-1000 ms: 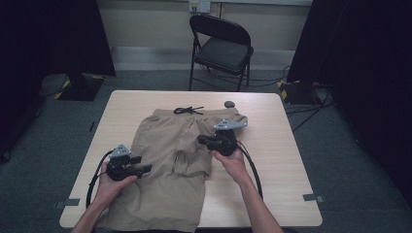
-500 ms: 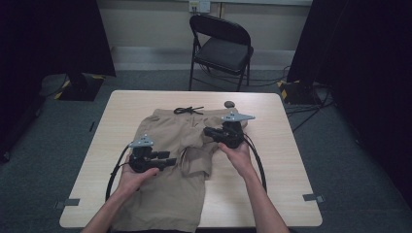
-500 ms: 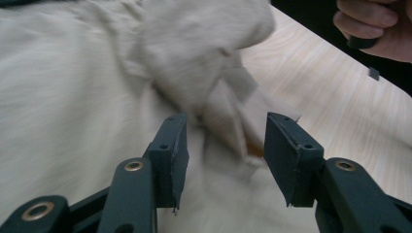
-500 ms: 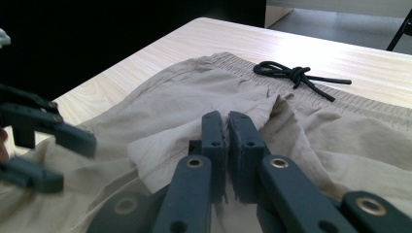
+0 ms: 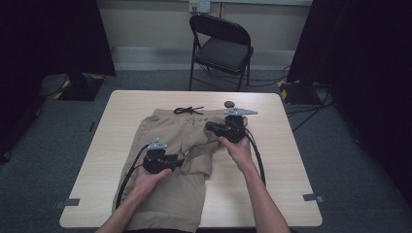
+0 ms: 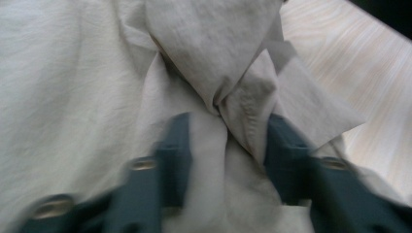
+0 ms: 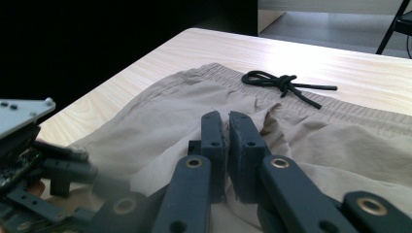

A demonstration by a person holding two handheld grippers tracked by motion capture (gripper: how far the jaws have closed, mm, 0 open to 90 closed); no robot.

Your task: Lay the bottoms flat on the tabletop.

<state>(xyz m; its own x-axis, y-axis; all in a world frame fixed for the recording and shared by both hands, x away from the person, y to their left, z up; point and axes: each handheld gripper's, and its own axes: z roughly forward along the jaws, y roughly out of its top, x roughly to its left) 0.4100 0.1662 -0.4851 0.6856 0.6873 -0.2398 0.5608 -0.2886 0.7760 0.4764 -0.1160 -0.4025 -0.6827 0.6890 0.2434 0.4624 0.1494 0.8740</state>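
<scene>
Khaki shorts (image 5: 170,131) lie flat on the wooden table (image 5: 286,170), with a black drawstring (image 5: 188,110) at the waistband. One leg is folded over toward the middle. My left gripper (image 5: 180,162) rests on the shorts at that fold. In the left gripper view its jaws (image 6: 228,126) straddle a raised ridge of cloth (image 6: 243,111); they have just been closing and still stand apart. My right gripper (image 5: 210,127) is farther up the shorts with its jaws pointing left. In the right gripper view those jaws (image 7: 227,119) are pressed together over the fabric (image 7: 160,111), short of the drawstring (image 7: 277,82).
A black folding chair (image 5: 221,48) stands beyond the table's far edge. A small dark object (image 5: 228,103) lies near the waistband. Bare tabletop runs along the right of the shorts. Cables trail from both grippers toward the near edge.
My left gripper has slid right across the shorts to the folded leg, and its jaws have narrowed around a ridge of cloth. The right gripper has barely moved.
</scene>
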